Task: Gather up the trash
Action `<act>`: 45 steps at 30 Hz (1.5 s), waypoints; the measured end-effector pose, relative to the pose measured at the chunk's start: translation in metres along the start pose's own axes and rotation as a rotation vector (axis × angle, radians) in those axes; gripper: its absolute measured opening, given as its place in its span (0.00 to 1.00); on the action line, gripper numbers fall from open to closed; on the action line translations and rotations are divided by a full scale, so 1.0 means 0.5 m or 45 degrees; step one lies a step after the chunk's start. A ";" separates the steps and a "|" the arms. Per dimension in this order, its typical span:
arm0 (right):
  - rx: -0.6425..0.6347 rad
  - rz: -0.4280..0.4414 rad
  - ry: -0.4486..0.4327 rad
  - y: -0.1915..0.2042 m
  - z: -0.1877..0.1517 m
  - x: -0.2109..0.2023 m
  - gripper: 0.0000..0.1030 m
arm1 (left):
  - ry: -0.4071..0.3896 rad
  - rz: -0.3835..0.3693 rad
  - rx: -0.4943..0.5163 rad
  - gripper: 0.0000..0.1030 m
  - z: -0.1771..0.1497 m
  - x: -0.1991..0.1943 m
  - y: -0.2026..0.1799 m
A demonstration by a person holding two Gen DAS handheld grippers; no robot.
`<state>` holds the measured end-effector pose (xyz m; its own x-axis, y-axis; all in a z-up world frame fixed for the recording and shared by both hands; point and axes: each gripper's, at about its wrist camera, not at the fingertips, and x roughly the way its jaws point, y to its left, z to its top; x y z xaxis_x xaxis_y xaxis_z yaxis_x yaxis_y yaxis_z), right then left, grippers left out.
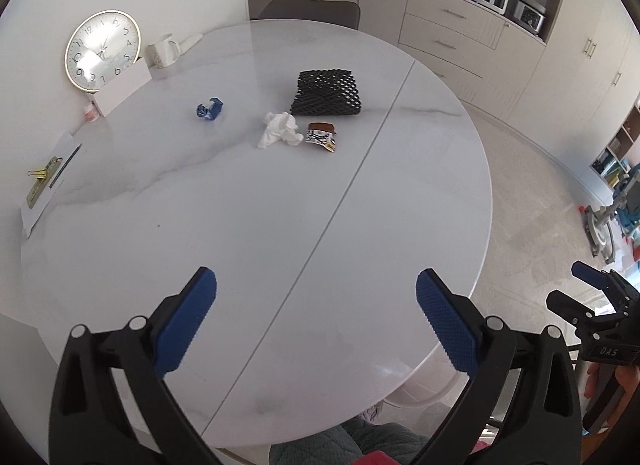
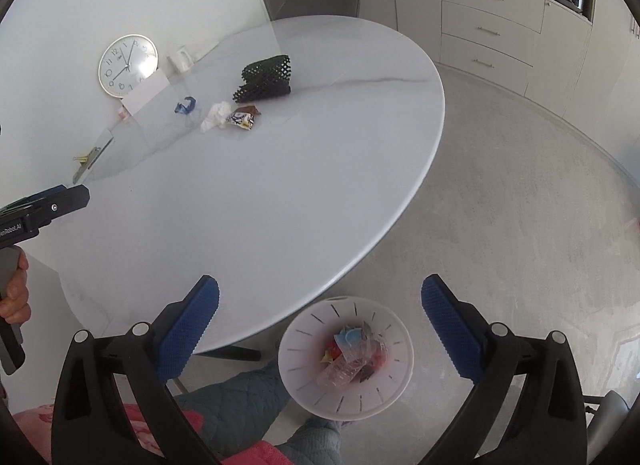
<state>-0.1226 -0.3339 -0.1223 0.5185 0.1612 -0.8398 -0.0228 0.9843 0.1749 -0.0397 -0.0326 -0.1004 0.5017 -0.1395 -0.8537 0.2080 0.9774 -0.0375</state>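
Trash lies near the far middle of the round white table (image 1: pixel 240 225): a crumpled white tissue (image 1: pixel 280 130), a brown-and-white snack wrapper (image 1: pixel 322 136), a blue crumpled wrapper (image 1: pixel 210 108) and a black foam net (image 1: pixel 327 93). The same pieces show in the right wrist view: tissue (image 2: pixel 216 116), snack wrapper (image 2: pixel 242 117), blue wrapper (image 2: pixel 186 105), net (image 2: pixel 266 79). My left gripper (image 1: pixel 316 285) is open and empty over the table's near side. My right gripper (image 2: pixel 320 293) is open and empty above a white slotted bin (image 2: pixel 300 381) on the floor that holds wrappers.
A wall clock (image 1: pixel 102 51), a white card box (image 1: pixel 124 91), a mug (image 1: pixel 163 51) and a notepad with clips (image 1: pixel 46 181) stand along the table's left edge. A chair (image 1: pixel 310 11) is behind the table. Cabinets (image 1: pixel 452 33) line the far wall.
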 end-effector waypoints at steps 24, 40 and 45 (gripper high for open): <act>-0.063 -0.028 0.049 0.187 0.309 0.371 0.98 | 0.067 -0.057 -0.126 0.92 0.319 0.406 0.151; -0.027 -0.102 0.126 0.232 0.384 0.540 0.98 | 0.247 -0.099 -0.001 0.36 0.380 0.596 0.151; -0.032 -0.106 0.117 0.260 0.400 0.570 0.88 | 0.237 -0.098 -0.035 0.23 0.387 0.581 0.192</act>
<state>0.1935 -0.1742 -0.2361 0.4386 0.0840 -0.8947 -0.0048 0.9958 0.0912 0.2884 -0.0100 -0.2514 0.3211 -0.1850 -0.9288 0.2157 0.9692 -0.1185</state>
